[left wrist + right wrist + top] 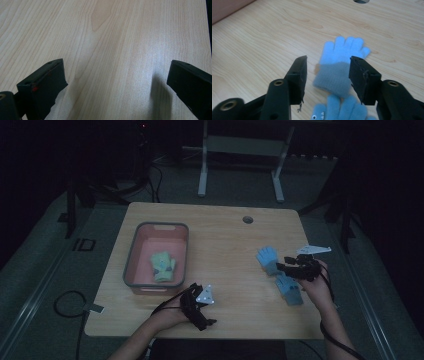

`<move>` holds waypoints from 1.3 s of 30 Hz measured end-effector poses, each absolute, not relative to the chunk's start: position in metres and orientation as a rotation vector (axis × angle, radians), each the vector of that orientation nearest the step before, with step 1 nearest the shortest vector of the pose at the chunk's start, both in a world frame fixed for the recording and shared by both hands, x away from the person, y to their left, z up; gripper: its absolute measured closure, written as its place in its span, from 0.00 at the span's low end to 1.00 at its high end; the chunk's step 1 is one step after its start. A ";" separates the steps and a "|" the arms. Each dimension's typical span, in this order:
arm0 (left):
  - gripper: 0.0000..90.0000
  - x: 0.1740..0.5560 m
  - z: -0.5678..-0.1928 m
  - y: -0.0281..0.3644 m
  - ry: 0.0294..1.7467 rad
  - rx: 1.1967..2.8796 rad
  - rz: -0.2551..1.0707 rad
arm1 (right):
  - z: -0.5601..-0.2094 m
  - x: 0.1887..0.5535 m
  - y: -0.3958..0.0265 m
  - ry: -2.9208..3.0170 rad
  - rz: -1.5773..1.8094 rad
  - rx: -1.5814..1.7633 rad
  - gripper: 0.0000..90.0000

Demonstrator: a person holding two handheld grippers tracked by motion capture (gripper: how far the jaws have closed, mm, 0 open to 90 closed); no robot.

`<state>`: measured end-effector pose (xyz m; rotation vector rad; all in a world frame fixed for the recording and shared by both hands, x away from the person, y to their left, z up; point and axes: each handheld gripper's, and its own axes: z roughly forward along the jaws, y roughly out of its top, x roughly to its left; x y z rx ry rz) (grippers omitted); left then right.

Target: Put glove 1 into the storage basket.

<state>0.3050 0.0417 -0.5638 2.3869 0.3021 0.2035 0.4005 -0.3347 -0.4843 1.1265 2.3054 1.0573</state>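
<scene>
Closest to the camera up top are the person's two hands at the near edge of the table (220, 227), each holding a black gripper. The left gripper (199, 301) sits low over bare wood near the front edge, just in front of the bin. In the left gripper view its fingers (47, 82) are spread really wide, one at each side, with plain table between them and nothing held.

The right gripper (287, 265) is over on the right side, pointing toward the gloves. In the right gripper view its fingers (298, 75) are about half open, and they straddle the grey cuff of the far blue glove (342, 60). That glove lies flat on the table with its fingers pointing away. The pads look just clear of the cuff on both sides, so I wouldn't call it a grip.

A second blue glove (342, 107) lies right below it at the bottom of that view, touching or slightly overlapping the first one's cuff, with a little googly eye on it.

Well off to the left, the pink bin (132, 252) with a grey rim has a pale green glove (163, 266) inside.
</scene>
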 end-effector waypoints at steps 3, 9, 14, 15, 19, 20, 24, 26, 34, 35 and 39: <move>0.03 0.304 -0.564 0.042 0.286 2.388 0.212 | -0.487 0.411 -0.332 2.333 1.040 1.121 0.56; 0.03 0.302 -0.565 0.043 0.274 2.382 0.210 | -0.498 0.438 -0.328 2.383 0.991 1.147 0.64; 0.03 0.302 -0.565 0.044 0.272 2.374 0.186 | -0.515 0.453 -0.325 2.416 0.946 1.124 0.65; 0.03 0.302 -0.565 0.044 0.265 2.379 0.188 | -0.518 0.456 -0.325 2.421 0.942 1.130 0.65; 0.03 0.302 -0.566 0.044 0.258 2.381 0.199 | -0.531 0.467 -0.321 2.447 0.900 1.132 0.66; 0.03 0.302 -0.566 0.044 0.258 2.379 0.198 | -0.533 0.469 -0.321 2.452 0.881 1.122 0.67; 0.03 0.302 -0.565 0.045 0.266 2.359 0.207 | -0.540 0.473 -0.319 2.484 0.850 1.114 0.71; 0.03 0.302 -0.565 0.045 0.259 2.362 0.211 | -0.541 0.473 -0.319 2.478 0.859 1.126 0.76; 0.03 0.302 -0.566 0.046 0.254 2.363 0.205 | -0.542 0.469 -0.315 2.409 0.879 1.264 0.92; 0.03 0.302 -0.566 0.046 0.255 2.359 0.205 | -0.542 0.469 -0.315 2.401 0.879 1.280 0.93; 0.03 0.302 -0.567 0.046 0.256 2.358 0.209 | -0.532 0.465 -0.309 2.369 0.899 1.321 0.97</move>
